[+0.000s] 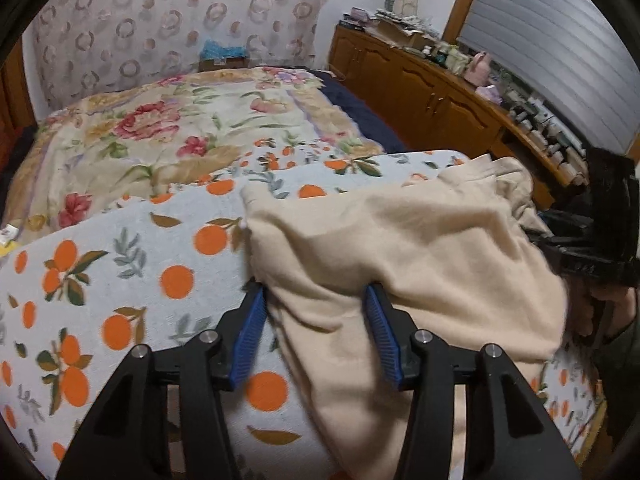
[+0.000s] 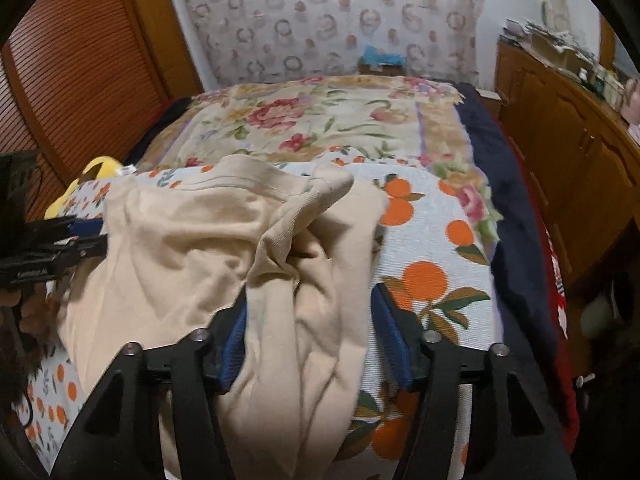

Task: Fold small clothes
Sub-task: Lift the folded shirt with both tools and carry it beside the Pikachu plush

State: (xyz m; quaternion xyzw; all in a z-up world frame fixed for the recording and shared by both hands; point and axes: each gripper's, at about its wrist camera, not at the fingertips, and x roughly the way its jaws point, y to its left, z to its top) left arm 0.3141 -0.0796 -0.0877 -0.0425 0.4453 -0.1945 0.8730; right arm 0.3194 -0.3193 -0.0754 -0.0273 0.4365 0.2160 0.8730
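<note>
A cream small garment [image 1: 400,248] lies rumpled on an orange-print blanket [image 1: 120,280] on the bed. My left gripper [image 1: 316,296] is open, its blue pads either side of the garment's near left edge, cloth between them. In the right wrist view the same garment [image 2: 192,248] shows its ribbed collar bunched in the middle. My right gripper [image 2: 310,300] is open with a fold of the garment lying between its jaws. The left gripper [image 2: 52,248] shows at the garment's left side there; the right gripper [image 1: 592,248] shows at the right edge of the left view.
A floral quilt [image 1: 180,128] covers the far bed. A wooden cabinet [image 1: 432,96] with clutter on top runs along the right. A louvred wooden door [image 2: 80,64] stands at the left. A yellow item [image 2: 100,168] lies at the bed's left edge.
</note>
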